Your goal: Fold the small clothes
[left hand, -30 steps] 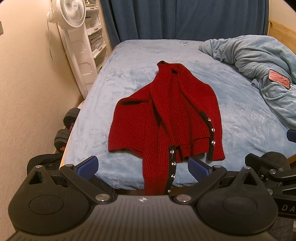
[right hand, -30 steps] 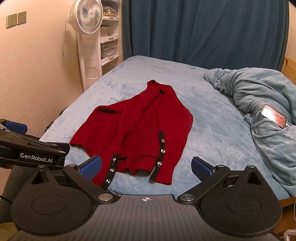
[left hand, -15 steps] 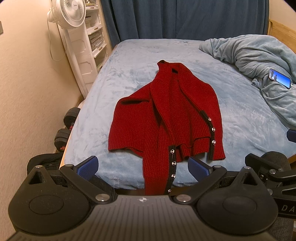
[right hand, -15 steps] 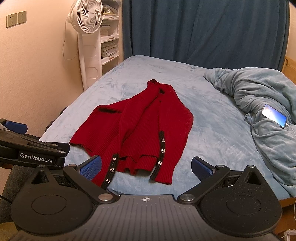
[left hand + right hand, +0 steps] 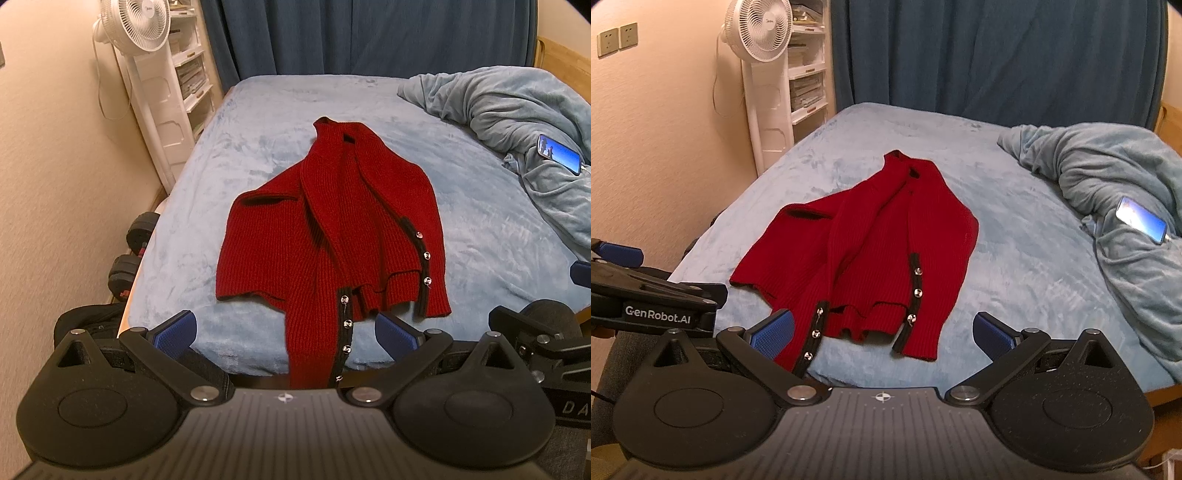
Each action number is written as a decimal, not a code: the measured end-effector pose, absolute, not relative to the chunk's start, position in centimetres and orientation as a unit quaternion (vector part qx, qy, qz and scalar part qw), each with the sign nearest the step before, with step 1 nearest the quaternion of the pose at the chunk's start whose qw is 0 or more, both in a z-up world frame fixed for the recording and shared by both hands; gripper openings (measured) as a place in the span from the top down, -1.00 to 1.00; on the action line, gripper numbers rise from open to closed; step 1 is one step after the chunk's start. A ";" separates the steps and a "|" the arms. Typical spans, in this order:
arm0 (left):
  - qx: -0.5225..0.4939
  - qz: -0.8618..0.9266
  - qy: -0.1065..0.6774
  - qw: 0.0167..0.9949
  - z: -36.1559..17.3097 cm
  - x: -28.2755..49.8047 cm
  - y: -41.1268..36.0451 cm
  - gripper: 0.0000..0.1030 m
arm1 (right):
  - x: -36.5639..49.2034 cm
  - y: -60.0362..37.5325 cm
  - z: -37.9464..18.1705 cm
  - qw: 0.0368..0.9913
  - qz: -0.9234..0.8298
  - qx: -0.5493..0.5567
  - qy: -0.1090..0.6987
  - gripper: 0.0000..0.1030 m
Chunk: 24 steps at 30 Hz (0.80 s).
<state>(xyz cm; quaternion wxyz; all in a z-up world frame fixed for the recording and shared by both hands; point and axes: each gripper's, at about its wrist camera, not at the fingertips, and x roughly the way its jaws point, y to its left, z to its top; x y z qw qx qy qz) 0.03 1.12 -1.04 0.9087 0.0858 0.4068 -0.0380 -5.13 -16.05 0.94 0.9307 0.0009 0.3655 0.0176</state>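
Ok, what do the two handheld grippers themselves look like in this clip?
Both match: the left gripper and right gripper have matte black ribbed bodies, two round black discs, silver pivot screws and black linkage arms ending in blue textured fingertips. White GenRobot.AI lettering marks the left one's side.

Fan (image 5: 138, 22), blanket (image 5: 517, 107), phone (image 5: 558, 153), dumbbells (image 5: 129, 254)

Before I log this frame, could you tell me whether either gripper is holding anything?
Nothing is held: the left gripper and right gripper are open, short of the cardigan.
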 end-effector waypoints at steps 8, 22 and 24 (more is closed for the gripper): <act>0.082 -0.042 0.421 0.902 -1.5 0.8 1.2 -0.99 | -4.0 -17.0 0.2 0.917 0.010 0.033 0.396 -0.98; 0.028 -0.038 0.425 0.904 -2.5 11.6 4.2 -0.99 | 4.3 -21.8 -1.4 0.927 -0.033 0.018 0.372 -0.98; 0.018 -0.048 0.412 0.910 -2.7 15.1 4.2 -0.99 | 7.7 -23.1 -1.9 0.933 -0.040 0.010 0.358 -0.98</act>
